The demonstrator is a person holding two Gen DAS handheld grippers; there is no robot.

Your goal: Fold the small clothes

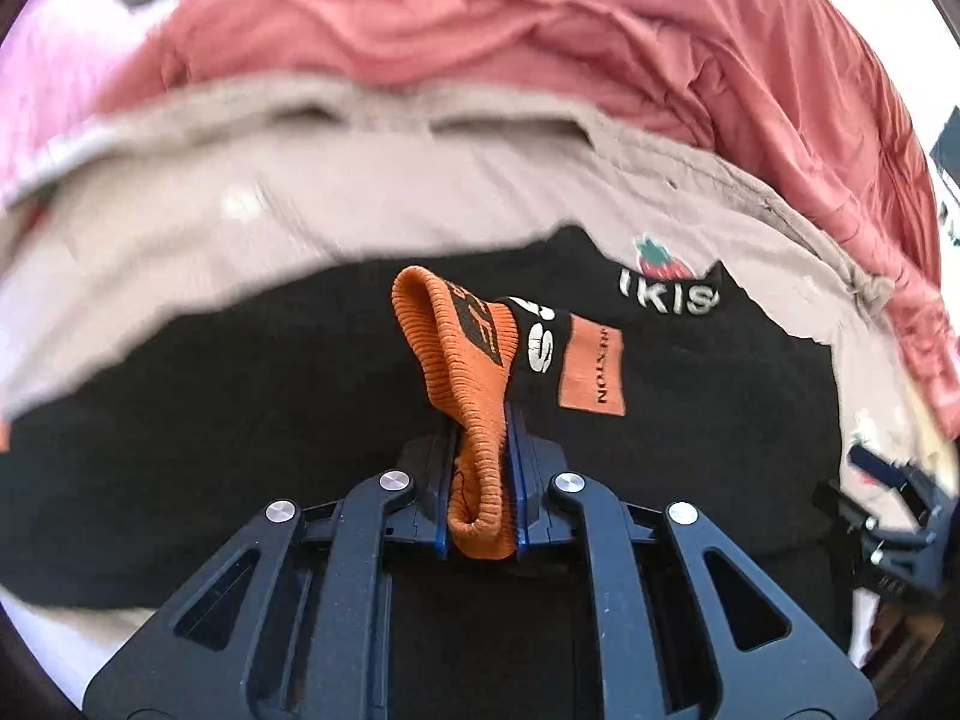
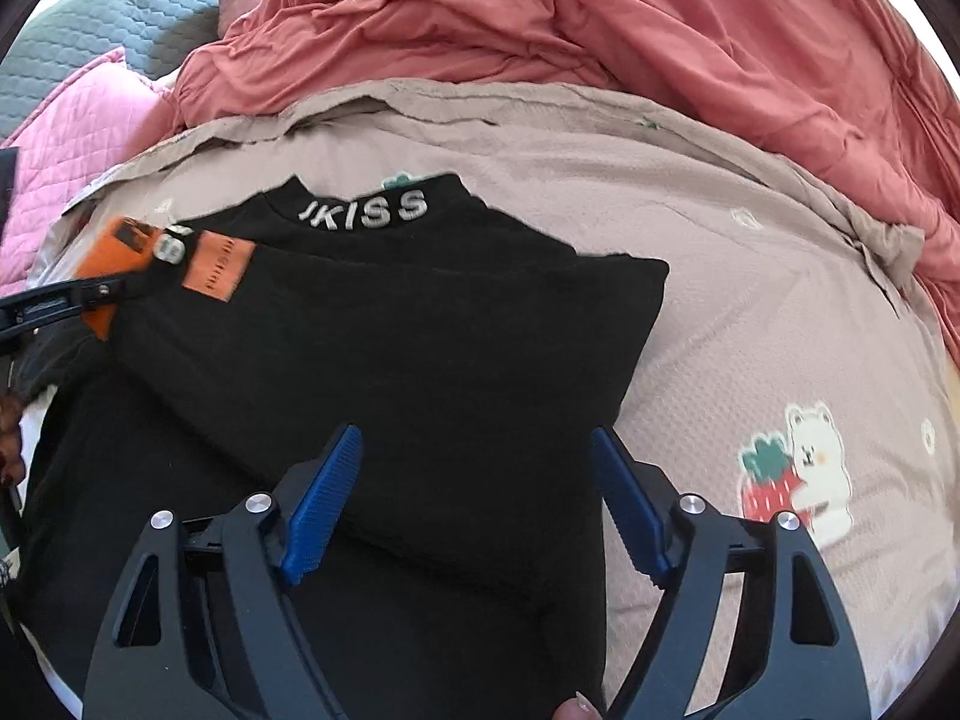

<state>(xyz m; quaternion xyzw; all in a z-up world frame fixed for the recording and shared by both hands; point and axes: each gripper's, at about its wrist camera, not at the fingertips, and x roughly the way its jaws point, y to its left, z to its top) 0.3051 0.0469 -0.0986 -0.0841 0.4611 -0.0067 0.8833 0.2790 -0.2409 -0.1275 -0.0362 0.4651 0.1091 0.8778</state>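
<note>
On the beige strawberry-print bedsheet (image 2: 750, 312), your soft black knit sweater (image 2: 384, 348) lies partly folded and could drag out of shape if the pinched sleeve is pulled hard. Your left gripper (image 1: 480, 480) is clamped on its ribbed orange cuff (image 1: 474, 396), which may slip free; your right gripper (image 2: 480, 498) hovers with jaws apart over the hem.

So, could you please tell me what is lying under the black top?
The black top lies on a beige sheet printed with a strawberry bear. Whatever sits beneath the top's middle is covered.
</note>
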